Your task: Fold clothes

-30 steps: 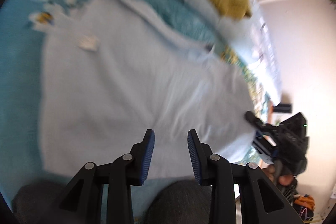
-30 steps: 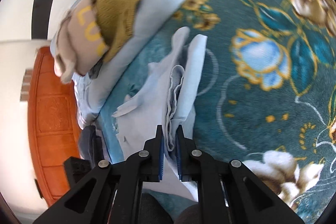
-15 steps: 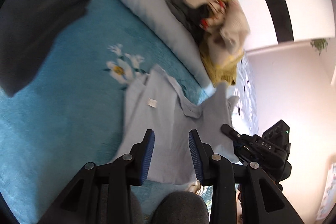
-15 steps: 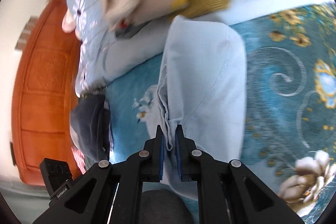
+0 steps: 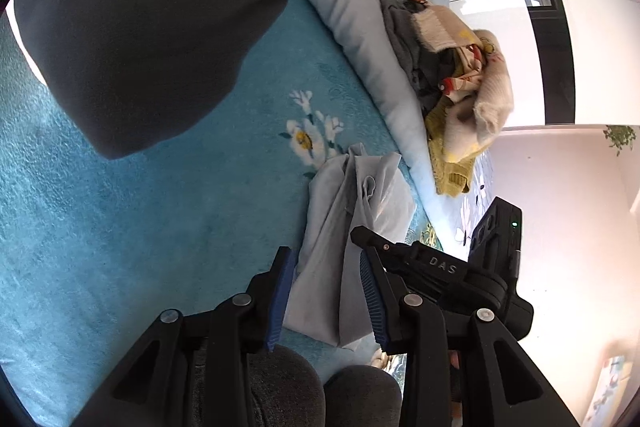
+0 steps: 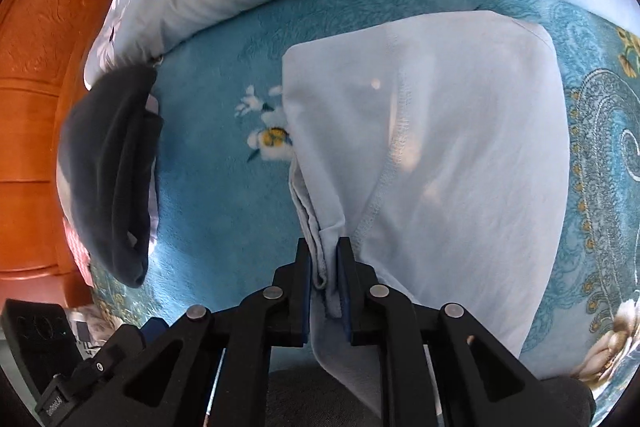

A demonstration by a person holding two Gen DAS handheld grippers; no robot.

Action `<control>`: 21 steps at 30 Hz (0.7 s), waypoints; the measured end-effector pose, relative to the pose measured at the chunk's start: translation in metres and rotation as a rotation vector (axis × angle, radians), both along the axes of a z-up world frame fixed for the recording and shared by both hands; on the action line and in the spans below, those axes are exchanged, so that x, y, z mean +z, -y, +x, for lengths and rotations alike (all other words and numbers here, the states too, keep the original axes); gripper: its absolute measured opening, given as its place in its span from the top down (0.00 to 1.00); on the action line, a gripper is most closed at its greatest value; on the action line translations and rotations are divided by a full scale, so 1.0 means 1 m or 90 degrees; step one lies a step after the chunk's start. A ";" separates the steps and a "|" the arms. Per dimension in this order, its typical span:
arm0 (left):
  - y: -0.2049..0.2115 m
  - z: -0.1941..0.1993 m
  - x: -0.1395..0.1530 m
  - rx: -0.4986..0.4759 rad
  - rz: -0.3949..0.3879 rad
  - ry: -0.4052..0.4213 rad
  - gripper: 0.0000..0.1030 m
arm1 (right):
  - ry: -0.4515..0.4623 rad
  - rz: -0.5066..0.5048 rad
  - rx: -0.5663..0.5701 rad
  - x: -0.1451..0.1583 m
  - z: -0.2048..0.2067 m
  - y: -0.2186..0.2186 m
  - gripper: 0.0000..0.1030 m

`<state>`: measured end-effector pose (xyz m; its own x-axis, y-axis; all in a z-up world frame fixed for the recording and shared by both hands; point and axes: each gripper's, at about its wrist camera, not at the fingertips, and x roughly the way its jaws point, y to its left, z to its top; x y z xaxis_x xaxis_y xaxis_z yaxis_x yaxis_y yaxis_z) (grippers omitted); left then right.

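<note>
Two handheld grippers are working over a bed covered with a teal blanket (image 6: 208, 187) patterned with flowers. A pale blue garment (image 6: 460, 147), seemingly a light shirt, is lying on that blanket, doubled over into a rough rectangle with a stitched hem running down its middle.

The right gripper (image 6: 324, 267) is pointing steeply down at the garment's near left corner. Its jaws have just been opening, and a narrow gap is now showing on either side of the stacked fabric edges standing between them, so the pads appear to be letting go rather than pinching. The garment is spreading away from this gripper, forward and to the right.

The left gripper (image 5: 326, 291) is hovering partly open and holding nothing. In its view the same pale blue garment (image 5: 340, 227) is showing between and beyond its fingers, with the right gripper's black body just beside it on the right.

A dark folded garment (image 6: 112, 179) is sitting apart on the left of the blanket. Behind the shirt, a heap of unfolded clothes (image 5: 460, 83), mustard and beige among them, is resting on a light blue duvet (image 5: 376, 39).

To do this release well, I would judge, the person should be opening fully and lifting straight away, so the layered edges are staying stacked. Dragging sideways would be pulling the top layer askew.
</note>
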<state>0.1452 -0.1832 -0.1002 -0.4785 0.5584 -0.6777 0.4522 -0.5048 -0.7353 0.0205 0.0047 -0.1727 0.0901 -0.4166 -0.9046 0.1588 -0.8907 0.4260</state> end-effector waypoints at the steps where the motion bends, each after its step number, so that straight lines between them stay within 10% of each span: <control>1: -0.002 -0.001 -0.001 -0.003 0.003 0.001 0.62 | 0.017 -0.030 0.015 0.000 0.001 0.003 0.77; 7: -0.030 -0.012 -0.006 -0.047 0.012 0.007 0.60 | -0.008 -0.119 0.014 0.032 0.006 -0.024 0.72; 21: -0.107 -0.042 -0.059 -0.171 -0.048 0.127 0.61 | 0.026 -0.104 -0.180 0.019 0.029 -0.169 0.63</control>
<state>0.1036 -0.0760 -0.1594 -0.1747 0.5916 -0.7871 0.4269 -0.6748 -0.6020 0.0490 0.1734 -0.1532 -0.0153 -0.5699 -0.8216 -0.1050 -0.8162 0.5681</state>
